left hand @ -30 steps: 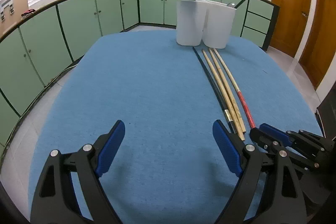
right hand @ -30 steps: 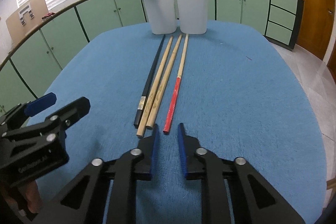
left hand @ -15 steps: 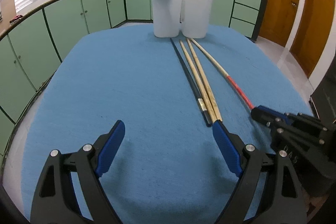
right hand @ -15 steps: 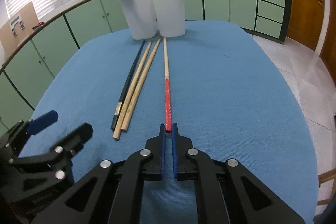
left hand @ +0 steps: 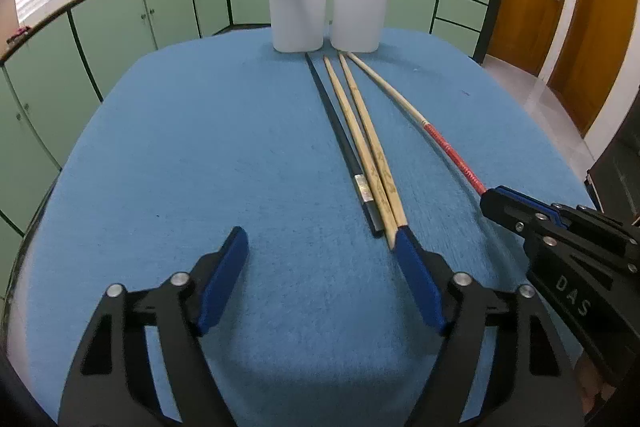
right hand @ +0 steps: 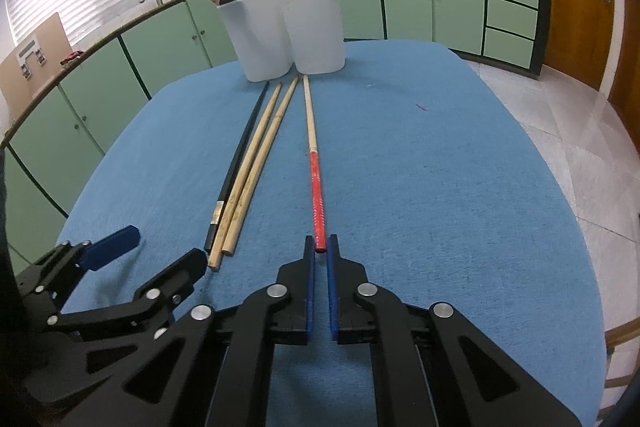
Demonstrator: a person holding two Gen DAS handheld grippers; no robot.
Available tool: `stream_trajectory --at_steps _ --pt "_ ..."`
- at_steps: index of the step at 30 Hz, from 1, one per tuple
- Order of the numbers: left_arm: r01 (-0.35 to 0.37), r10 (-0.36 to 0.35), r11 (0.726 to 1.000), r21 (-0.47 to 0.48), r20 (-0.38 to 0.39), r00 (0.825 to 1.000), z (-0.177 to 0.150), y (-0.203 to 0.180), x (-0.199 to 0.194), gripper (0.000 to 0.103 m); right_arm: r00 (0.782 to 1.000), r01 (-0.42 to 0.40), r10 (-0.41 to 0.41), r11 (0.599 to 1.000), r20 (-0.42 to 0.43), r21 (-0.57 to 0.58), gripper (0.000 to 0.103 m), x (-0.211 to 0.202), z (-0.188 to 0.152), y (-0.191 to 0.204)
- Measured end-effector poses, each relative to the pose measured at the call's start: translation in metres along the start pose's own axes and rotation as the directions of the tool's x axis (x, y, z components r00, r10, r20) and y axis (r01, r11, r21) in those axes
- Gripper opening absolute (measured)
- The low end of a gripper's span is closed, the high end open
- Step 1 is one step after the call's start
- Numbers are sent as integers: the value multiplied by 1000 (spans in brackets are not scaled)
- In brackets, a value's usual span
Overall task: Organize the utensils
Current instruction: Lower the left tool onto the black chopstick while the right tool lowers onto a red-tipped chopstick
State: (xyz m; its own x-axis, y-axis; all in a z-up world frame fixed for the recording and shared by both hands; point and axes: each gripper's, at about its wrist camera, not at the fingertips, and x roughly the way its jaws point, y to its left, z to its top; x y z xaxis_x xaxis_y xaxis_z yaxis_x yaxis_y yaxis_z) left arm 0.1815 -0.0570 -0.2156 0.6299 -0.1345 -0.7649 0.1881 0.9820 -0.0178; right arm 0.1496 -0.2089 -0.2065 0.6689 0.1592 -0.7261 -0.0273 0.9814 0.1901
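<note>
Four chopsticks lie on the blue cloth in front of two white holders. My right gripper is shut on the near end of the red-handled chopstick, which is angled apart from the others. The black chopstick and two bamboo chopsticks lie side by side. My left gripper stands low over the cloth with its jaws closing and nothing between them. Its right fingertip is at the bamboo pair's near ends. The left holder has red chopsticks, the right one a black chopstick.
The blue cloth covers a rounded table whose edges drop off left and right. Green cabinets curve behind it, with a sink at the back left. Wooden doors stand at the right over a tiled floor.
My right gripper closed on the red-handled chopstick's end and swung it right, away from the bamboo pair. My left gripper moved forward towards the bamboo chopsticks' ends and its jaws narrowed.
</note>
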Motion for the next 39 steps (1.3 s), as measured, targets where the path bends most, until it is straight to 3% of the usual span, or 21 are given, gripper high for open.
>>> stream_trajectory --at_steps 13,16,22,35,39 --pt "-26 25 998 -62 -8 1000 -1 24 -3 65 1000 -3 3 1000 -6 13 6 0 -2 -5" --pt "10 -10 999 -53 -9 1000 -1 17 -4 65 1000 -2 2 1000 -7 12 6 0 -2 -4" --pt "5 -5 1000 5 -13 1000 -2 -1 1 66 1000 -1 1 1000 -3 20 5 -1 0 -7" --pt "28 -28 999 -23 -16 999 2 -6 5 66 1000 -4 4 1000 -7 26 5 2 0 -8" --pt "25 -26 999 -25 -15 1000 3 -9 7 55 1000 -5 5 1000 -8 26 5 2 0 -9"
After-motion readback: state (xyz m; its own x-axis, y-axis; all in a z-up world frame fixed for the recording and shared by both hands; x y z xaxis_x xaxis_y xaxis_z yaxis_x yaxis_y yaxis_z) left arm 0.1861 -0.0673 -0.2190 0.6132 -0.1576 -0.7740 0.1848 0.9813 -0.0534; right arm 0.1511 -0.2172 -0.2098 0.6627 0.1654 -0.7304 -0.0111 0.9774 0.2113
